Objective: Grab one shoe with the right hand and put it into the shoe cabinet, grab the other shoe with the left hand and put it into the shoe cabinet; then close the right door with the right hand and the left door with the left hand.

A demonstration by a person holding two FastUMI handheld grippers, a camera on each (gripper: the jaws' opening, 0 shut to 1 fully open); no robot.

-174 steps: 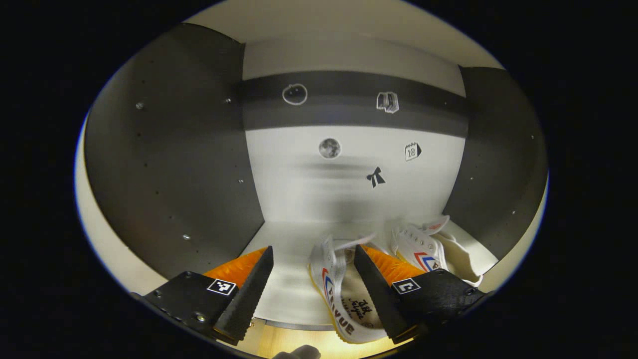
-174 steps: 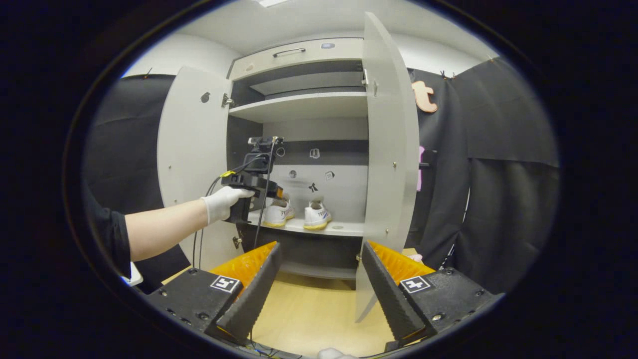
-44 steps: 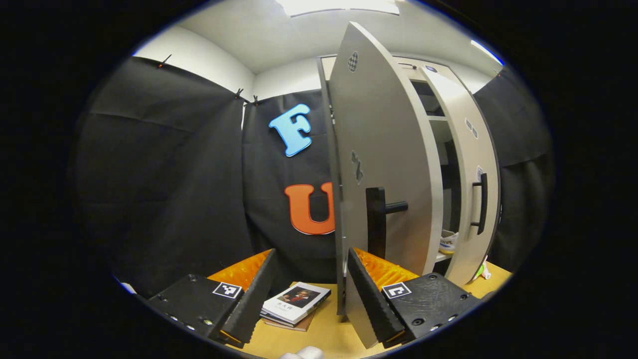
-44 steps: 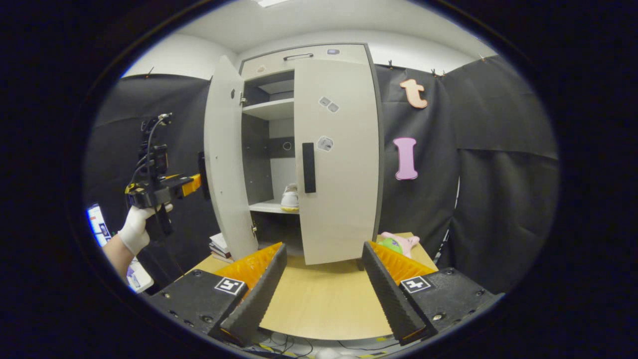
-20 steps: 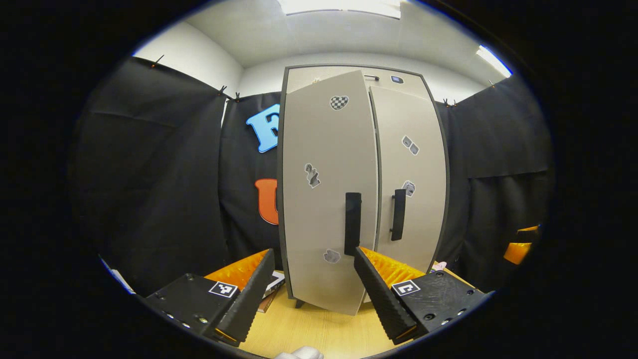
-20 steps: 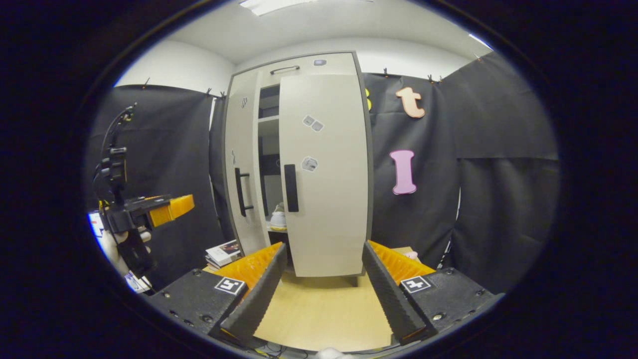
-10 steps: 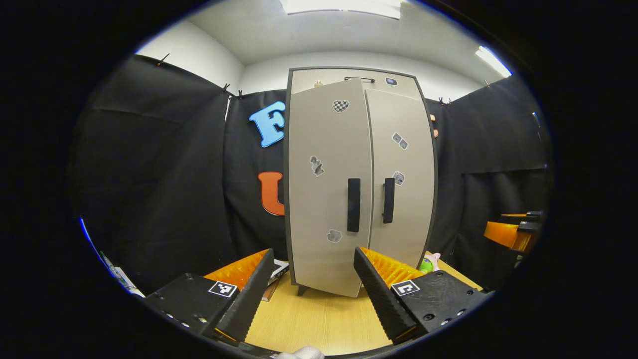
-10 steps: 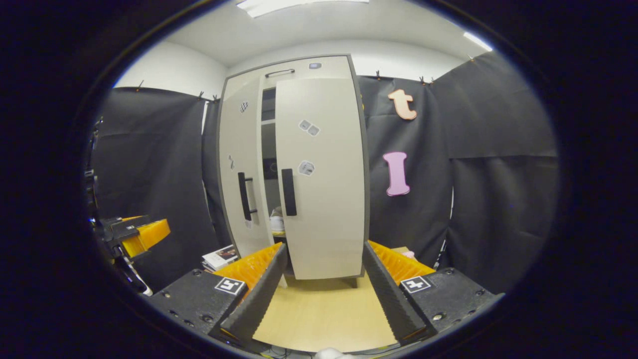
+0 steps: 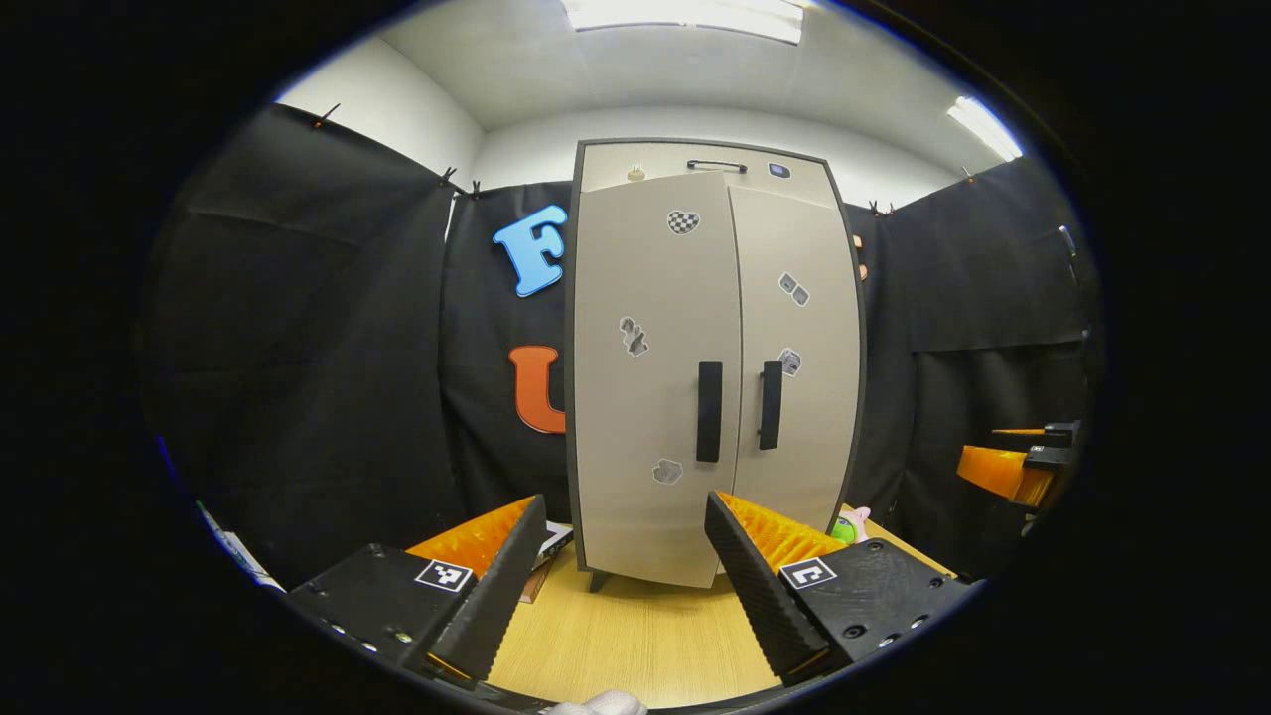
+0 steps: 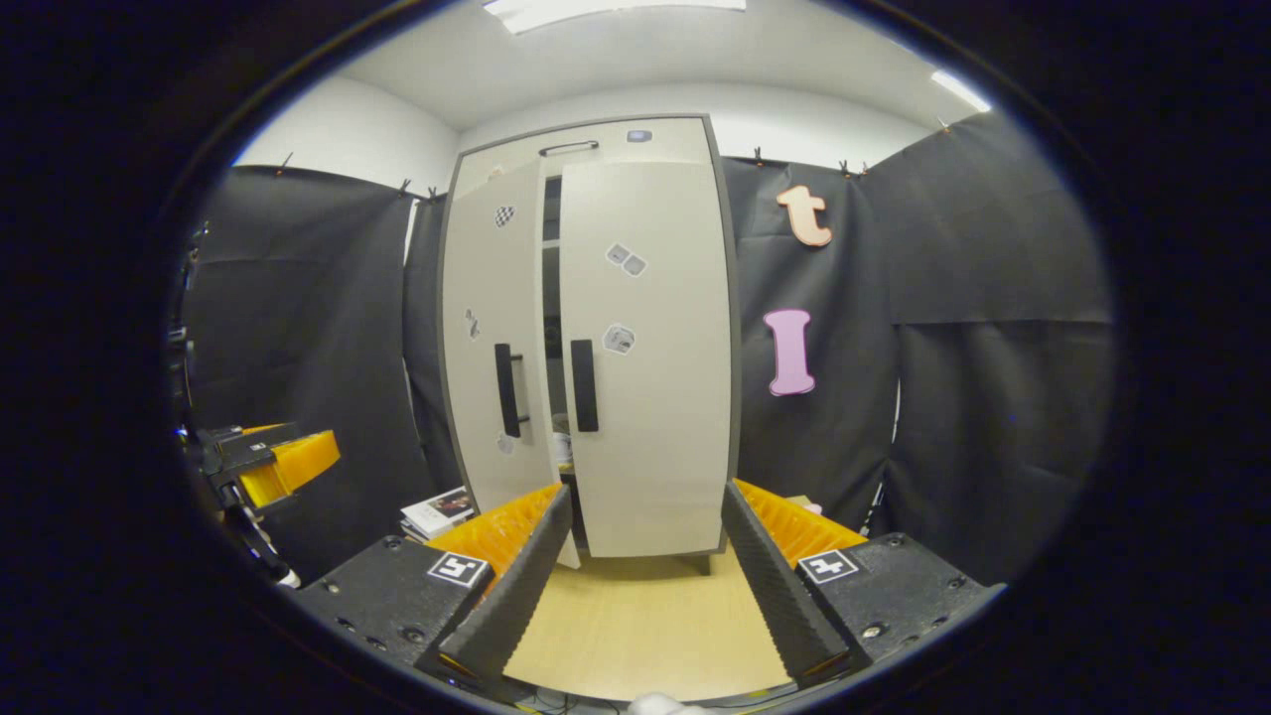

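left gripper view: both grippers' fingers point(image 9: 496, 586) spread wide, holding nothing, well short of the shoe cabinet point(image 9: 710, 377).

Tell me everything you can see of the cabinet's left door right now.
The left door is a tall, pale grey-beige panel, smooth like laminate, with a dark vertical bar handle near its inner edge and three small stickers. In the right gripper view it is nearly shut but stands slightly ajar: a narrow dark gap separates it from the right door. No gripper touches it.
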